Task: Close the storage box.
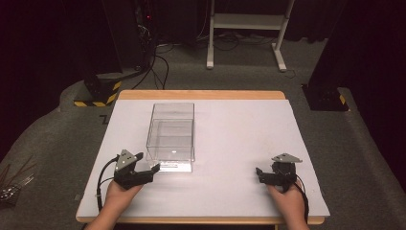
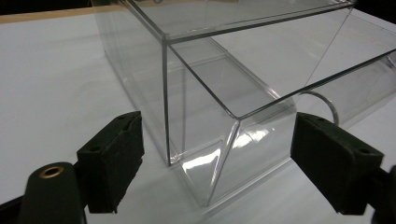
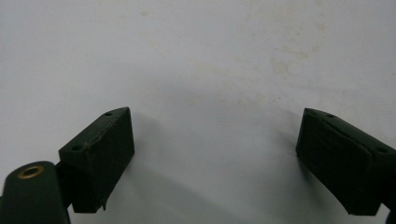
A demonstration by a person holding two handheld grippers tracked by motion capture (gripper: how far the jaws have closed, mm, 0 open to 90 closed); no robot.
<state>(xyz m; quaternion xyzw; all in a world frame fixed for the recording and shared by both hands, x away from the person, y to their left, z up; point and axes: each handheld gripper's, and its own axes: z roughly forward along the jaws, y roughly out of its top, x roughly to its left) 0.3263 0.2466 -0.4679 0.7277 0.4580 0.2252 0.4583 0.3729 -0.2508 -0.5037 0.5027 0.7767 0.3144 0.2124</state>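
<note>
- While spread wide at near corner of clear box (image 1: pixel 171 136): left gripper (image 1: pixel 146 173), gripping nothing.
- Box mid-tabletop (image 1: pixel 239 143), not yet grasped.
- Right gripper (image 1: pixel 261 176): wide, idle, well apart.

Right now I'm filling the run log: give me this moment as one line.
left gripper: jaws open, at clear box corner | right gripper: jaws open over bare table | box: untouched

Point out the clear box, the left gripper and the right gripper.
clear box (image 1: pixel 171 125), high view, on its top face.
left gripper (image 1: pixel 147 163), high view, midway between its fingertips.
right gripper (image 1: pixel 259 173), high view, at its fingertips.
</note>
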